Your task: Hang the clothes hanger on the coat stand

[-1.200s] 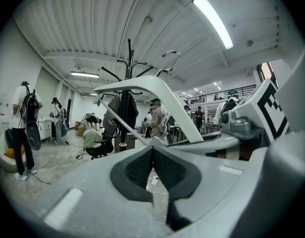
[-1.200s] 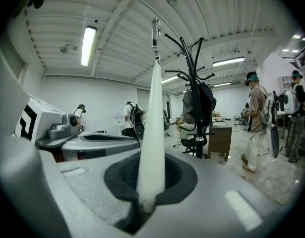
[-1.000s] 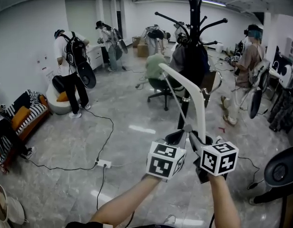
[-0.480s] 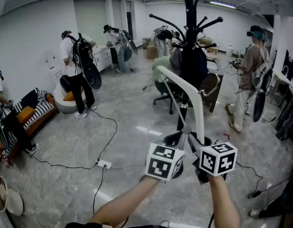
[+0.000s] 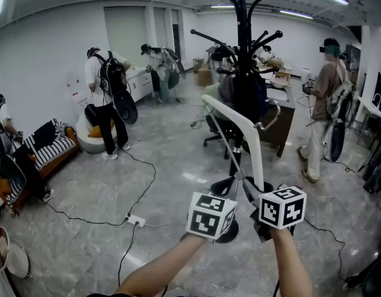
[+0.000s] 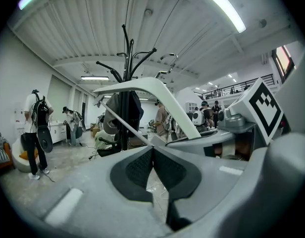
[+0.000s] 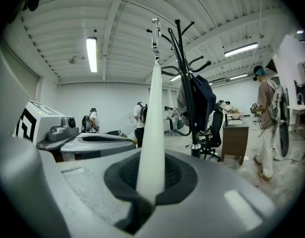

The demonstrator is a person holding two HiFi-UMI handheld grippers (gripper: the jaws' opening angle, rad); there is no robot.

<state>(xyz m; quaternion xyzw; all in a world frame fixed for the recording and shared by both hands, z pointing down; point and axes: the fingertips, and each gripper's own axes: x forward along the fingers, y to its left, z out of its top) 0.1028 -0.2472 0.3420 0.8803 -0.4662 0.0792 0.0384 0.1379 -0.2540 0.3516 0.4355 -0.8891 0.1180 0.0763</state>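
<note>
A white clothes hanger (image 5: 247, 127) stands upright in front of me, its metal hook (image 7: 155, 38) at the top. My right gripper (image 5: 252, 189) is shut on the lower end of its white arm (image 7: 151, 148). My left gripper (image 5: 237, 183) is close beside it, jaws shut on the hanger's thin bar (image 6: 124, 124) where it reaches the pads. The black coat stand (image 5: 242, 48) rises just behind the hanger, with curved pegs (image 5: 209, 39) and a dark garment (image 5: 247, 94) hanging on it. In the left gripper view the coat stand (image 6: 125, 83) is left of the hanger; in the right gripper view the coat stand (image 7: 186, 83) is right of it.
An office chair (image 5: 216, 125) and a brown desk (image 5: 283, 125) stand behind the stand's base (image 5: 231, 184). A cable and power strip (image 5: 136, 220) lie on the floor at left. Several people stand around the room, one close at right (image 5: 323, 104). A striped sofa (image 5: 45, 147) is far left.
The coat stand has come closer and sits higher in the head view. Both grippers keep their hold on the hanger, which stays upright in front of the stand.
</note>
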